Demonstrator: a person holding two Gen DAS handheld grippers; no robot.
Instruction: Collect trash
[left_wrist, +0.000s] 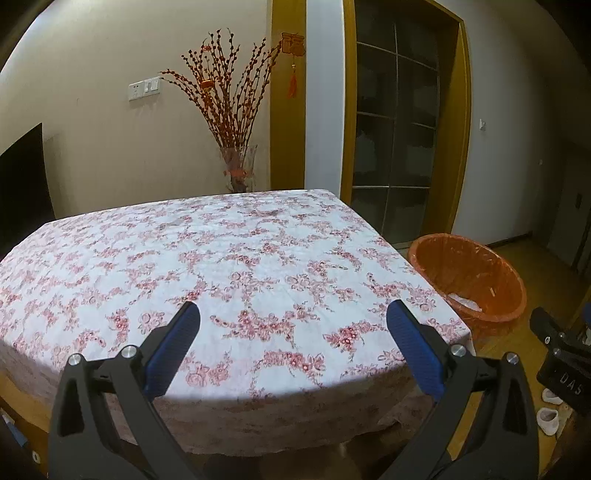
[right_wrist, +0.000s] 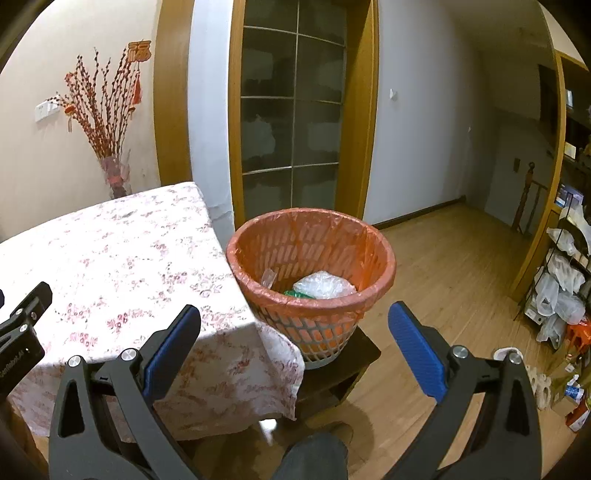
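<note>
Tabletop (left_wrist: 229, 258), draped in a white cloth with a red flower print, fills the left wrist view; its visible surface carries no loose items. Beyond its far edge stands a glass vase (left_wrist: 238, 168) of red-budded branches against the wall, with a glass-paned door (left_wrist: 395, 140) in a yellow frame to the right. Wooden floor (right_wrist: 443, 266) extends past the tabletop's right side, and a wire rack (right_wrist: 565, 273) hung with plastic bags stands at the far right of the right wrist view.

Waste basket (right_wrist: 314, 280), a lattice bin lined with an orange bag, sits on a low dark stool (right_wrist: 354, 354) just beside the tabletop's near right corner, its rim about level with the tabletop. Inside lie the collected trash: a crumpled clear plastic bag (right_wrist: 325, 284), a green scrap (right_wrist: 293, 292) partly under it, and a small clear wrapper (right_wrist: 269, 277) against the inner wall.

Left gripper (left_wrist: 293, 325) hovers over the near edge of the tabletop, jaws wide apart and holding nothing. Right gripper (right_wrist: 294, 325) points toward the basket, jaws likewise wide apart and holding nothing. A dark trouser leg (right_wrist: 314, 458) shows at the bottom edge.
</note>
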